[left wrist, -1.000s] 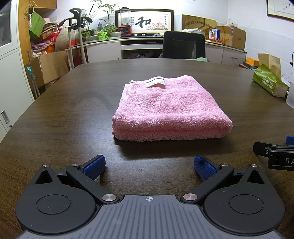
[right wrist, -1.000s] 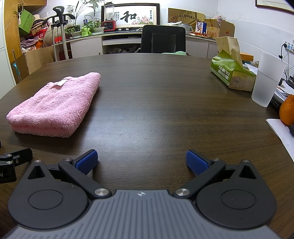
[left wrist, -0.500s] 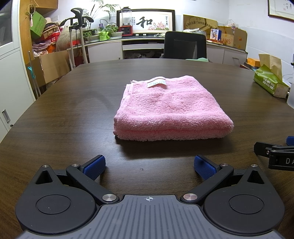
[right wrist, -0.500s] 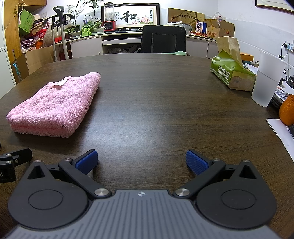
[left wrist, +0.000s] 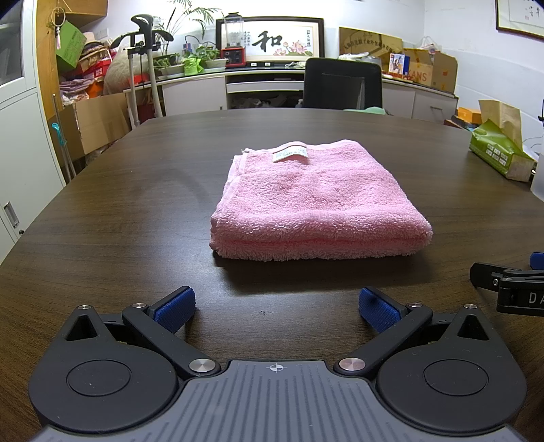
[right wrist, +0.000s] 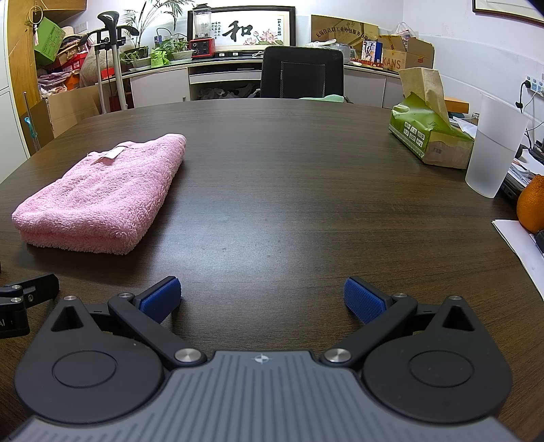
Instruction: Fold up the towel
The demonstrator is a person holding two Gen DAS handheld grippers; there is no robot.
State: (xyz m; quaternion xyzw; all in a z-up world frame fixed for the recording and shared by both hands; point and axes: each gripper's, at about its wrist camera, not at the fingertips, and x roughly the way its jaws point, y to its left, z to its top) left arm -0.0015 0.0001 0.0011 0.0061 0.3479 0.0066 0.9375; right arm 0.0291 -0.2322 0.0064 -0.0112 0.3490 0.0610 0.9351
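folded pink terry towel lies flat on dark wood tabletop. left gripper level, low, facing it, jaws spread wide, empty. right gripper alongside, likewise spread, empty.

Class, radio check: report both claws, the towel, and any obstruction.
Left claw open, empty. Right claw open, empty. Pink towel lies folded on the table, untouched. Nothing blocking.

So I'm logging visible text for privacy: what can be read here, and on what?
"和": framed calligraphy.
"KANS": cardboard box.
"DA", cut off: right gripper.
Towel label, tissue pack print, gold-lettered board: too small to read.
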